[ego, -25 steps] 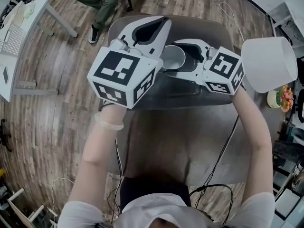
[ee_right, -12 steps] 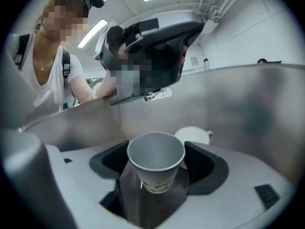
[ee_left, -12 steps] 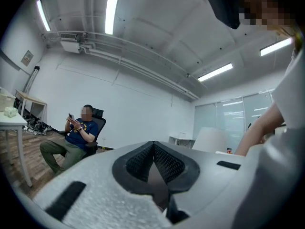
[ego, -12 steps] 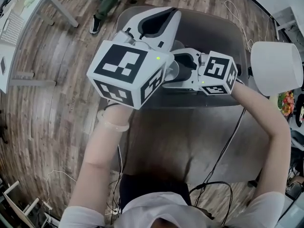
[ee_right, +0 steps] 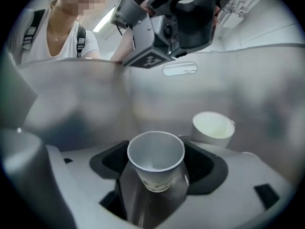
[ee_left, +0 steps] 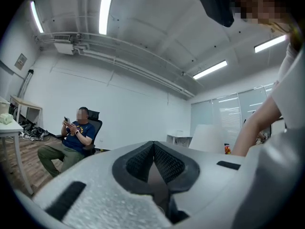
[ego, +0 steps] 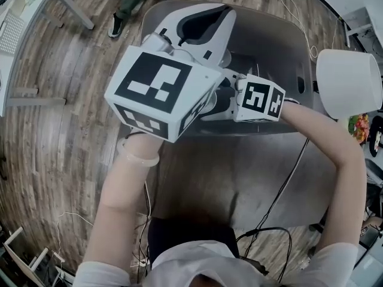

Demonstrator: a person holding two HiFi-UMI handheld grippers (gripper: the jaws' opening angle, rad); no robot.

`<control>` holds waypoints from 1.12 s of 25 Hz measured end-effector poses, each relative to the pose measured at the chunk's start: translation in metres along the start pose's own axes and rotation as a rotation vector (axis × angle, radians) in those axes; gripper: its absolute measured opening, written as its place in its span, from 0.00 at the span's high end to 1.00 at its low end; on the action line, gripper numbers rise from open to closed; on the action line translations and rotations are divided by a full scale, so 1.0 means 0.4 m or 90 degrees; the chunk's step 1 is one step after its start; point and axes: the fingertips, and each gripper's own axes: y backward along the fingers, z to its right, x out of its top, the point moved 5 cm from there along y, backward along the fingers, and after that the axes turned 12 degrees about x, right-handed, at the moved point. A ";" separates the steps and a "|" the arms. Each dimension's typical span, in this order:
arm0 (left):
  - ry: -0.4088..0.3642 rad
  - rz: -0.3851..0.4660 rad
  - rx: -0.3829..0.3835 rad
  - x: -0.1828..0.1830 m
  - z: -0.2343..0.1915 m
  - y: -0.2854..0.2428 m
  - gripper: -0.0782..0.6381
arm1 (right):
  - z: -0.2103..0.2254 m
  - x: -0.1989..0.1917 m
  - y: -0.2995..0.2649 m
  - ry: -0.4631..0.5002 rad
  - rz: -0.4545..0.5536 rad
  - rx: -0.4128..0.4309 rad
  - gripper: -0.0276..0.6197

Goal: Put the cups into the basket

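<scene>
My right gripper is shut on a grey paper cup, held upright with its mouth toward the camera. It sits low inside the grey translucent basket. A second white cup rests in the basket just beyond the held one, to the right. In the head view the right gripper reaches into the basket, its jaws and the cup hidden under my left gripper. The left gripper hovers above the basket, pointing level, its pads together with nothing between them.
A white lampshade stands right of the basket. A seated person is on a chair beyond the basket, with a white desk at the far left. A black cable runs down from the right gripper.
My right gripper has sunk into the basket and slid left beneath the left gripper, so the cup it carries no longer shows in the head view. The left gripper has barely moved.
</scene>
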 end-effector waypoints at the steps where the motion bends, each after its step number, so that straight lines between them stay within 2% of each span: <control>1: 0.007 -0.001 0.000 0.002 -0.003 -0.001 0.88 | -0.001 -0.004 -0.006 0.000 -0.007 0.003 0.40; 5: 0.009 -0.006 0.007 -0.004 -0.006 -0.004 0.88 | 0.005 -0.031 -0.012 -0.008 -0.033 -0.001 0.40; 12: 0.006 -0.019 0.010 -0.020 0.001 -0.011 0.88 | 0.014 -0.058 -0.008 -0.033 -0.039 -0.021 0.39; 17: -0.015 -0.022 0.009 -0.019 -0.002 -0.015 0.88 | 0.017 -0.032 -0.002 -0.015 -0.047 -0.034 0.39; 20: -0.011 -0.029 0.005 -0.024 -0.002 -0.016 0.88 | 0.022 -0.012 0.010 -0.010 -0.034 -0.046 0.37; 28: -0.004 -0.040 0.011 -0.031 -0.006 -0.018 0.88 | -0.014 -0.012 0.007 0.007 -0.069 -0.020 0.36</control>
